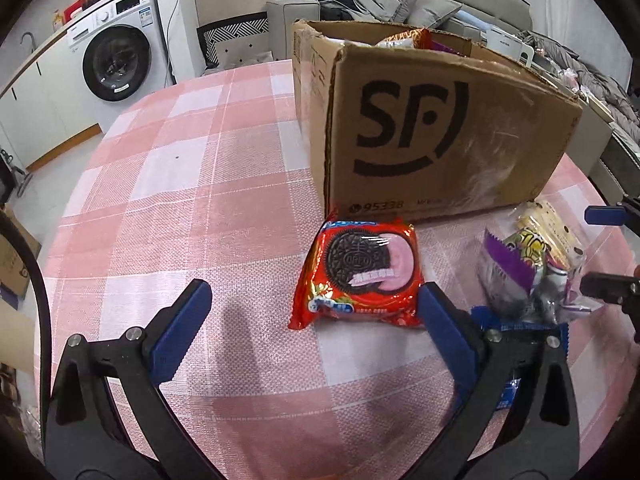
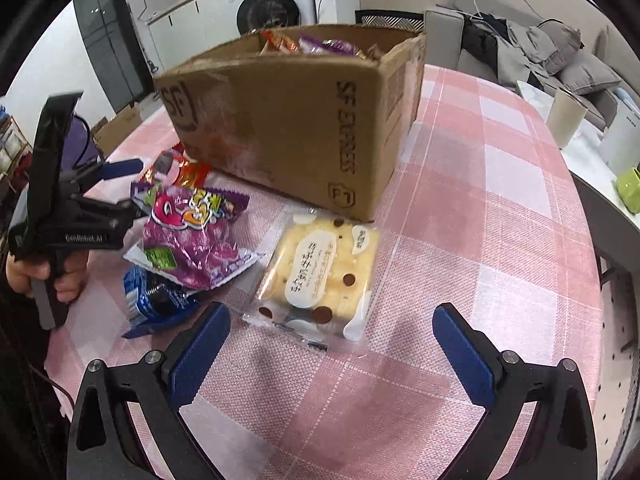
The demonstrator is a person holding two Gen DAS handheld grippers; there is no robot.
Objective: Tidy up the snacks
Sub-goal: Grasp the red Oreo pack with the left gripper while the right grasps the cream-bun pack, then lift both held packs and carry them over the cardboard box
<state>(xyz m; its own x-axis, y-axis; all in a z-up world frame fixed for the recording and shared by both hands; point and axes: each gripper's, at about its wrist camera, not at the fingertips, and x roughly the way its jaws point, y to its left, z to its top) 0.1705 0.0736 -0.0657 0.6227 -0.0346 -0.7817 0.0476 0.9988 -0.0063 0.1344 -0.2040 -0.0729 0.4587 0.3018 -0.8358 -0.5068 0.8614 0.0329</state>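
A red Oreo pack (image 1: 358, 274) lies on the pink checked tablecloth just ahead of my left gripper (image 1: 316, 300), which is open and empty, its right finger beside the pack's lower right corner. In front of my right gripper (image 2: 332, 324), also open and empty, lies a clear-wrapped yellow cake (image 2: 320, 268). Left of the cake sit a purple snack bag (image 2: 196, 236), a blue Oreo pack (image 2: 156, 304) and the red Oreo pack (image 2: 176, 170). The open SF cardboard box (image 1: 440, 136) holds several snacks (image 2: 316, 45).
A person's hand (image 2: 24, 276) holds the left gripper at the table's left side. A washing machine (image 1: 116, 60), a sofa with cushions (image 1: 400, 0), a paper cup (image 2: 566, 118) and a green object (image 2: 630, 188) lie beyond the table. Bare tablecloth (image 1: 168, 184) stretches left of the box.
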